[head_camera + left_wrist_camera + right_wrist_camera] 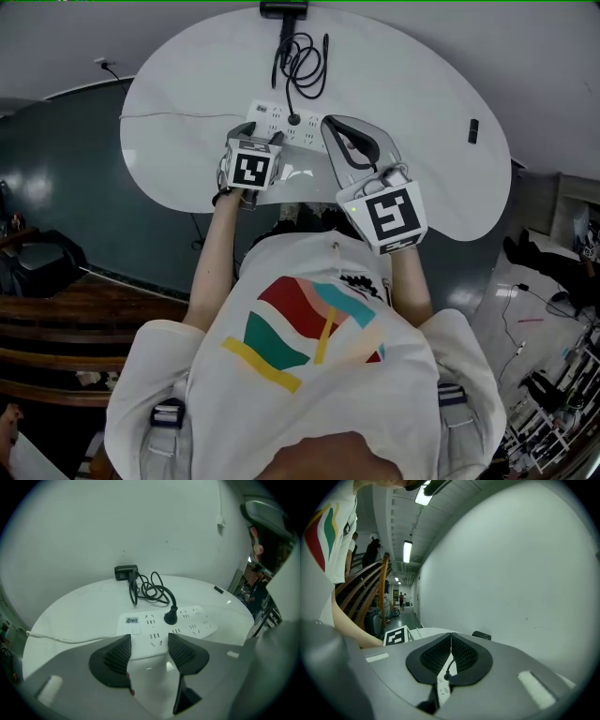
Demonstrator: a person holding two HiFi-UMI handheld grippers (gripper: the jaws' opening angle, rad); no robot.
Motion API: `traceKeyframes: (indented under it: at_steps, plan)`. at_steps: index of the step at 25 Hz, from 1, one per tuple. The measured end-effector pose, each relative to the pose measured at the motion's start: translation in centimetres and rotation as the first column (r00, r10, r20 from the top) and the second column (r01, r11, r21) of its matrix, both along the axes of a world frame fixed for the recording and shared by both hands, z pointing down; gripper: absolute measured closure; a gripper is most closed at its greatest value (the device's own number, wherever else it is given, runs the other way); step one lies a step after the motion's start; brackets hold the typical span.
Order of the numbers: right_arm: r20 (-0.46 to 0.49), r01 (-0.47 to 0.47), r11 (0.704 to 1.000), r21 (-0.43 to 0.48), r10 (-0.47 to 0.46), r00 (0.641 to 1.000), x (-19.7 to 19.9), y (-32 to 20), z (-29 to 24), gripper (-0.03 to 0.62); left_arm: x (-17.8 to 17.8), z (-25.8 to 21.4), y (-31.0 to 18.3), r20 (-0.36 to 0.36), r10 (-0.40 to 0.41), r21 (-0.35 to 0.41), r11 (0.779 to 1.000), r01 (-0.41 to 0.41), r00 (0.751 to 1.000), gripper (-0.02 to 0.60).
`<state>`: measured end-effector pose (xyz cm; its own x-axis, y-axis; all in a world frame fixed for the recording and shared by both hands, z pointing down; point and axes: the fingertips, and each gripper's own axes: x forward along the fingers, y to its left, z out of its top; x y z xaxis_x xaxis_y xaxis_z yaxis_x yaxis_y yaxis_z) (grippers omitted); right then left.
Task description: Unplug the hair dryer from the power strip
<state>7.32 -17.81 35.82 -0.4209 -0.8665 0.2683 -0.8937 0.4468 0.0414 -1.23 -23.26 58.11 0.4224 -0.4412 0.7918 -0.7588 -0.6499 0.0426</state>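
Two grippers, different jobs I'd guess: left gripper (149,641) spread wide over the power strip's (145,630) near edge, likely to pin it, right gripper (451,654) pressed together and empty, plug (170,617) seated at the left's 1 o'clock, hair dryer (125,572) at 12 o'clock.

The white table (412,94) is being looked down on steeply from the person's head, while it is being viewed low and close from the left gripper (149,644) and right gripper (451,656), the power strip (164,625) being shared by all three views.
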Motion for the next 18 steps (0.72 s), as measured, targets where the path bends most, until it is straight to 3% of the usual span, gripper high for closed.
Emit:
traceKeyframes:
  at_steps: [1,4,7,12,18]
  plan:
    - [-0.003,0.029,0.999,-0.014,-0.029,1.000,-0.4,-0.5,0.8,0.575,0.0,0.0,0.0,-0.002,0.000,-0.002,1.000,0.000,1.000,0.337]
    - [0.019,0.107,0.991,-0.081,-0.106,0.994,-1.3,-2.3,3.8,0.454,0.0,0.1,-0.1,-0.002,0.008,-0.009,1.000,-0.008,1.000,0.336]
    - [-0.007,0.147,0.977,-0.157,-0.150,0.989,-2.0,-4.1,7.5,0.450,0.0,0.0,-0.1,0.001,0.011,-0.010,1.000,-0.011,1.000,0.336]
    - [-0.162,0.210,0.928,-0.309,-0.269,0.949,-3.7,-5.2,15.1,0.433,0.1,0.1,0.0,0.008,0.011,-0.025,1.000,-0.010,1.000,0.336]
    - [-0.170,0.168,0.914,-0.369,-0.245,0.955,-4.4,-6.8,18.9,0.432,-0.1,0.4,-0.1,0.026,0.021,-0.049,0.999,-0.019,0.999,0.336]
